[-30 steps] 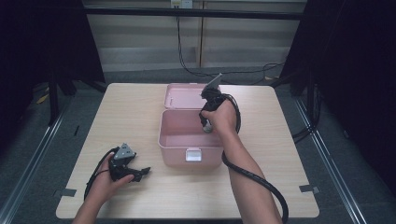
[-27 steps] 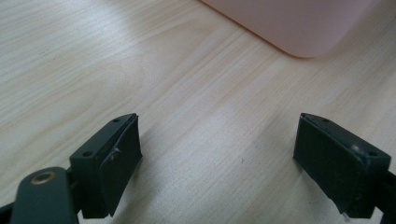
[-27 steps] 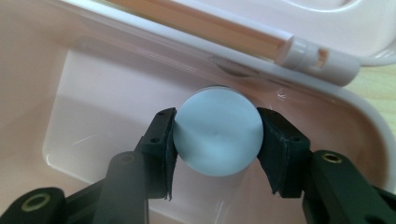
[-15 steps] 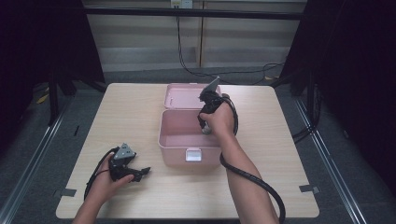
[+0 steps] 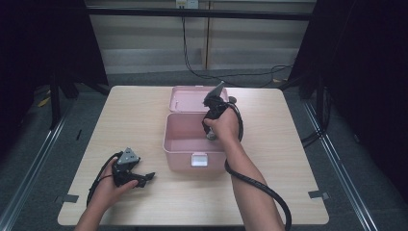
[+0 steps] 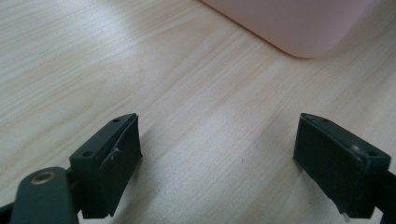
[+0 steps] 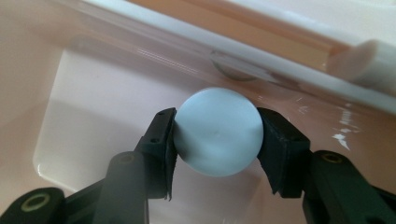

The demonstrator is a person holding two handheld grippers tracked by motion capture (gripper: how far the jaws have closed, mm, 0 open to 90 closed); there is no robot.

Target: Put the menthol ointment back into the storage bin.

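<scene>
Right gripper [image 7: 217, 135] dips into the open pink box [image 5: 185, 144], jaws clamped on a pale blue ball [image 7: 217, 131] just above the box's floor. Left gripper [image 6: 217, 163] rests on the desk [image 5: 134, 115] left of the box, jaws wide apart, nothing between them.

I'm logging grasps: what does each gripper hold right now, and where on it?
The right gripper clamps a pale blue round ball across its opposite sides, over the open pink plastic box. The left gripper holds nothing.
</scene>
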